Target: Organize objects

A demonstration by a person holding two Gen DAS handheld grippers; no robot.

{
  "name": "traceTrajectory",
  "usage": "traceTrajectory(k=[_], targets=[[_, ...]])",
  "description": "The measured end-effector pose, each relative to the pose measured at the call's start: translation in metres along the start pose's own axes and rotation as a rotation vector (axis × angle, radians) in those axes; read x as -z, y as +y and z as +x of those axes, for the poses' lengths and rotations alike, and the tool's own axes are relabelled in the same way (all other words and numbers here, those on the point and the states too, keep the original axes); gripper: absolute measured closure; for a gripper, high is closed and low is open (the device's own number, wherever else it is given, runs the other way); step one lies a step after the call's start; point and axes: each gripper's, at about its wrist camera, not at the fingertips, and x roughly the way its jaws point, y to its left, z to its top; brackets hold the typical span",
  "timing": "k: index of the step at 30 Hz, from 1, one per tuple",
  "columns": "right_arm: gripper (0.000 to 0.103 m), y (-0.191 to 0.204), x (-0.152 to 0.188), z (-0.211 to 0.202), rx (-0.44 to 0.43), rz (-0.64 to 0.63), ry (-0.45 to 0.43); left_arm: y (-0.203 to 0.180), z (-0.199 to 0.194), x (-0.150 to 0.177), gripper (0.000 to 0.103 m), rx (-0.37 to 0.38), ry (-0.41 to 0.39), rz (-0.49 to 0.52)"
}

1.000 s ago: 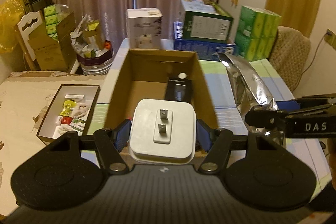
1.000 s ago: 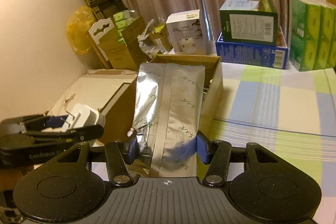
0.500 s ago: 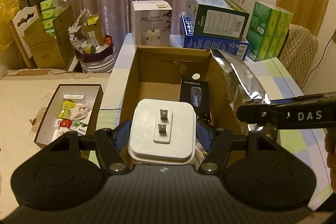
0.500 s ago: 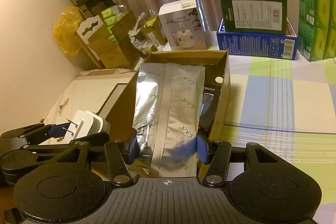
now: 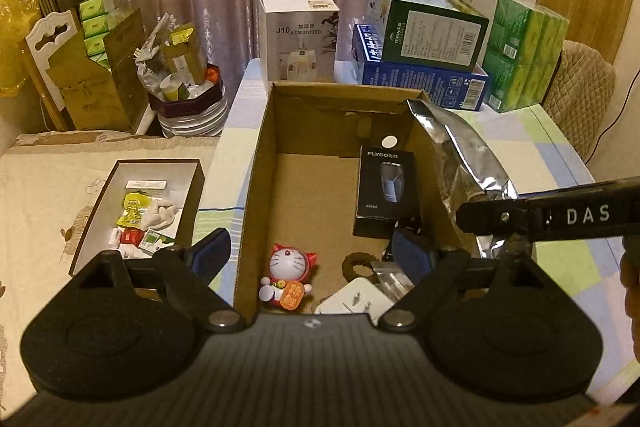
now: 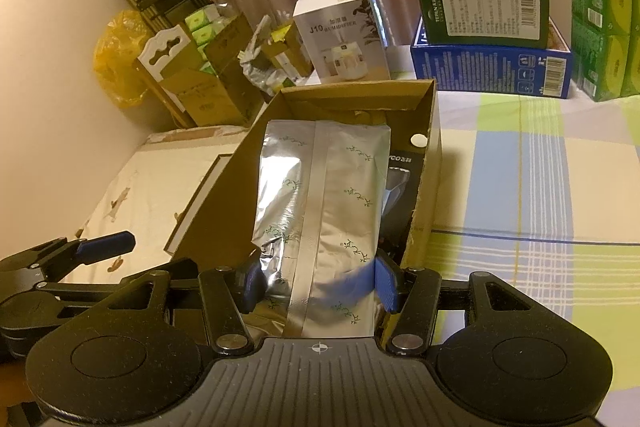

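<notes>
Dominating both views, the cardboard box [image 5: 256,187] sits open on the checked tablecloth [image 6: 540,187]. Over it the right gripper [image 6: 316,285] clamps a long silver foil bag [image 6: 324,203], angled down into the box's right side. Beneath lies a black Flyco package [image 5: 384,195]. The left gripper [image 5: 312,255] hangs above the box's near end, jaws spread wide and empty. Directly below it on the box floor rest a cat figurine [image 5: 288,277] and, just beside that, the white plug adapter [image 5: 356,299], prongs up.
</notes>
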Motion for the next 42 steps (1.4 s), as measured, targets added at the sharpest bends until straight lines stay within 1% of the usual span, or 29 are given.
traceTrajectory(k=[8, 9, 10, 12, 13, 15, 17, 19, 25, 32, 38, 42], targets=[[0.05, 0.002, 0.0, 0.003, 0.002, 0.014, -0.002, 0.007, -0.002, 0.005, 0.018, -0.009, 0.003, -0.019], [0.048, 0.002, -0.001, 0.003, -0.002, 0.021, -0.008, 0.008, -0.002, 0.005, 0.018, -0.008, 0.002, -0.023], [0.038, 0.001, -0.002, 0.004, -0.017, 0.028, -0.014, 0.009, -0.003, 0.006, 0.018, -0.011, 0.001, -0.025], [0.028, -0.002, -0.004, 0.001, -0.046, 0.044, -0.051, 0.011, -0.005, 0.007, 0.018, -0.015, -0.002, -0.032], [0.026, -0.002, -0.005, -0.002, -0.044, 0.047, -0.07, 0.012, -0.006, 0.007, 0.017, -0.017, -0.004, -0.035], [0.025, -0.004, -0.006, -0.008, -0.039, 0.055, -0.089, 0.013, -0.01, 0.009, 0.014, -0.02, -0.011, -0.04], [0.025, -0.007, -0.004, -0.014, -0.033, 0.067, -0.095, 0.014, -0.014, 0.011, 0.013, -0.022, -0.016, -0.046], [0.025, -0.01, 0.001, -0.021, -0.018, 0.072, -0.095, 0.014, -0.019, 0.014, 0.01, -0.023, -0.021, -0.055], [0.024, -0.018, 0.029, -0.046, 0.047, 0.073, -0.082, 0.006, -0.035, 0.026, 0.001, 0.0, -0.035, -0.095], [0.024, -0.018, 0.068, -0.083, 0.118, 0.063, -0.086, -0.01, -0.057, 0.045, 0.001, -0.007, -0.042, -0.108], [0.023, -0.016, 0.094, -0.112, 0.168, 0.043, -0.085, -0.031, -0.082, 0.058, 0.001, -0.005, -0.043, -0.063], [0.022, -0.018, 0.109, -0.128, 0.192, 0.039, -0.081, -0.042, -0.093, 0.066, 0.001, -0.01, -0.031, -0.062]])
